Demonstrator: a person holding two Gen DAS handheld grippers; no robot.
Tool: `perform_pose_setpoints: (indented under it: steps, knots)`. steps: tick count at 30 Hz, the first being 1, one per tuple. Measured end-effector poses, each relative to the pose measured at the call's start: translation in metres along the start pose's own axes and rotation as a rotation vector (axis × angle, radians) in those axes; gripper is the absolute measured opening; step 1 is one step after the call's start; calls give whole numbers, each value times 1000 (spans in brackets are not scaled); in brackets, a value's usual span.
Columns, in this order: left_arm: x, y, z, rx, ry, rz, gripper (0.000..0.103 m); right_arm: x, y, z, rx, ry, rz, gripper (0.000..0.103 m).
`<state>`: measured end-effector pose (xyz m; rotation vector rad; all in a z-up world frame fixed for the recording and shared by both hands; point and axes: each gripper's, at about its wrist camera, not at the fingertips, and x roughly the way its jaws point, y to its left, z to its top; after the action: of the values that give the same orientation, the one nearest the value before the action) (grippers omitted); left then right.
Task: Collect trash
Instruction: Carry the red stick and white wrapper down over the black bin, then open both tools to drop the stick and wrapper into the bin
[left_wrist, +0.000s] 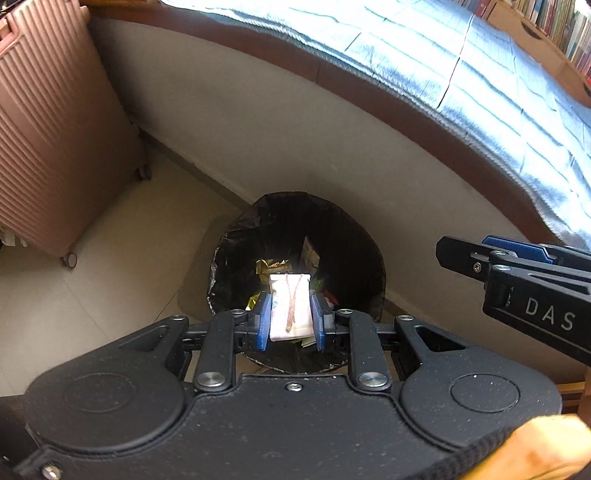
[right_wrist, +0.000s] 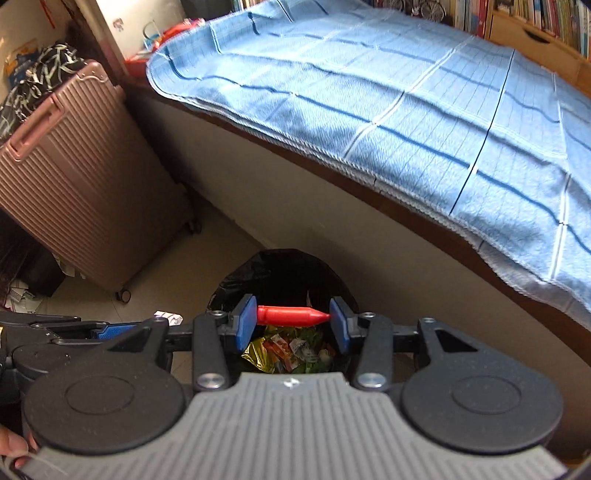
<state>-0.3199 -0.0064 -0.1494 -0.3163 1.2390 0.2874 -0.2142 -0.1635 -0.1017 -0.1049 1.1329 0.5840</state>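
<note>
A bin lined with a black bag (left_wrist: 369, 258) stands on the floor against the bed's side, holding several wrappers. My left gripper (left_wrist: 290, 317) is shut on a white packet (left_wrist: 290, 306) marked with two reddish strips, held right over the bin's mouth. My right gripper (right_wrist: 293, 317) is shut on a red crayon-shaped piece (right_wrist: 291, 316), clamped end to end between the blue pads above the same bin (right_wrist: 225, 291). Wrappers (right_wrist: 291, 350) show below it. The right gripper (left_wrist: 517, 280) appears from the side in the left wrist view.
A pink ribbed suitcase (right_wrist: 74, 184) stands left of the bin on its wheels. The bed with a blue checked cover (right_wrist: 406, 110) overhangs behind. A crumpled white scrap (right_wrist: 168, 315) lies on the floor by the bin. Bookshelves (right_wrist: 535, 18) line the back.
</note>
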Motion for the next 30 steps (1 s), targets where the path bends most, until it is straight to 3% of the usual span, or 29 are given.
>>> perform_pose_setpoints:
  steps: [10, 14, 15, 30]
  knots:
    - [34, 2, 18, 0, 29, -2, 24, 44, -10, 5, 37, 51, -1, 50]
    - [37, 8, 22, -9, 34, 2, 43, 50, -11, 5, 50, 54, 0, 54]
    - [39, 8, 23, -4, 35, 6, 46, 51, -12, 5, 51, 54, -1, 62]
    - [39, 11, 26, 14, 56, 8, 73, 48, -5, 10, 47, 56, -28, 75]
